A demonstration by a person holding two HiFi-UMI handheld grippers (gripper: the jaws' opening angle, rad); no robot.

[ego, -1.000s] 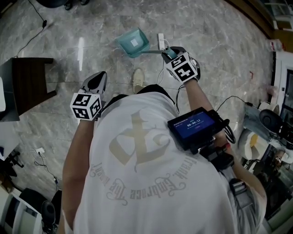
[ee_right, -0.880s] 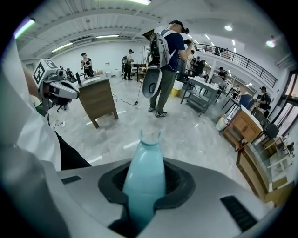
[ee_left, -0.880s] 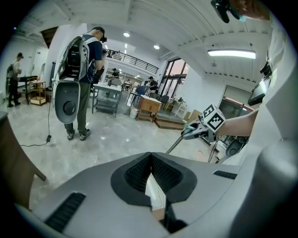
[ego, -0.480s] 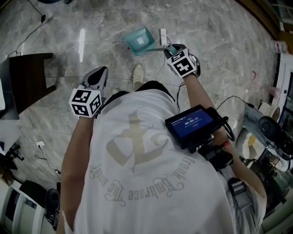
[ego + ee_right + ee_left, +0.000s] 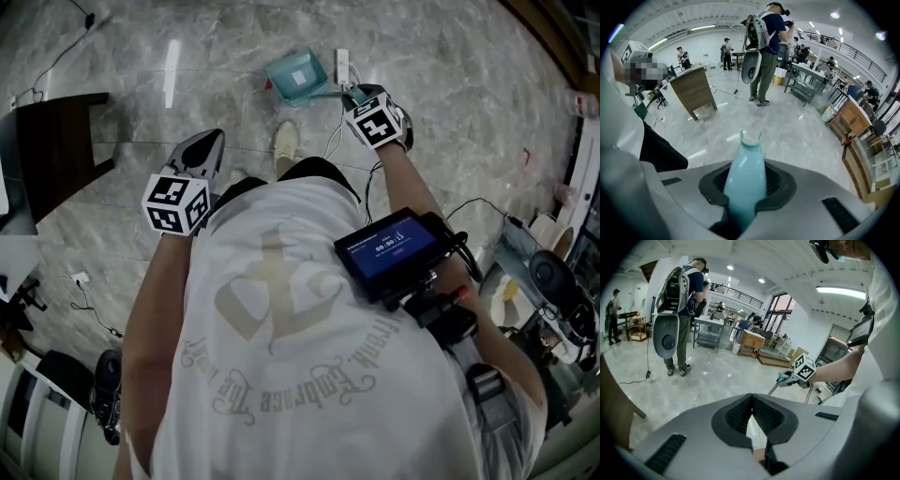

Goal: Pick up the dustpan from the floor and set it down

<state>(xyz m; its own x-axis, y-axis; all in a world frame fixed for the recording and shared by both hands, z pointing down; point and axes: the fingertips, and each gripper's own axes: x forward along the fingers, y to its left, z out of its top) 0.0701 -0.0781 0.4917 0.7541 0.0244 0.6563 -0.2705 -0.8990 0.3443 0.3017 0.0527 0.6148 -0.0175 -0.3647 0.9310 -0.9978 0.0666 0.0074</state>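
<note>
While the marble floor (image 5: 450, 84) spreads wide, the person's white shirt (image 5: 281, 328) hides its near part, and a dark wooden stand (image 5: 56, 150) sits far left. Beyond a pale shoe (image 5: 285, 142), the teal dustpan (image 5: 295, 75) is just beside a white power strip (image 5: 341, 64), its handle (image 5: 744, 178) clenched in the right tongs (image 5: 350, 96). The left tongs (image 5: 208, 142) are pinched together, empty.

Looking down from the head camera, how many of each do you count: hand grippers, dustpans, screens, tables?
Grippers: 2, the left gripper and the right gripper
Dustpan: 1, its handle in the right gripper
Screen: 1
Table: 1
Total: 5
</note>
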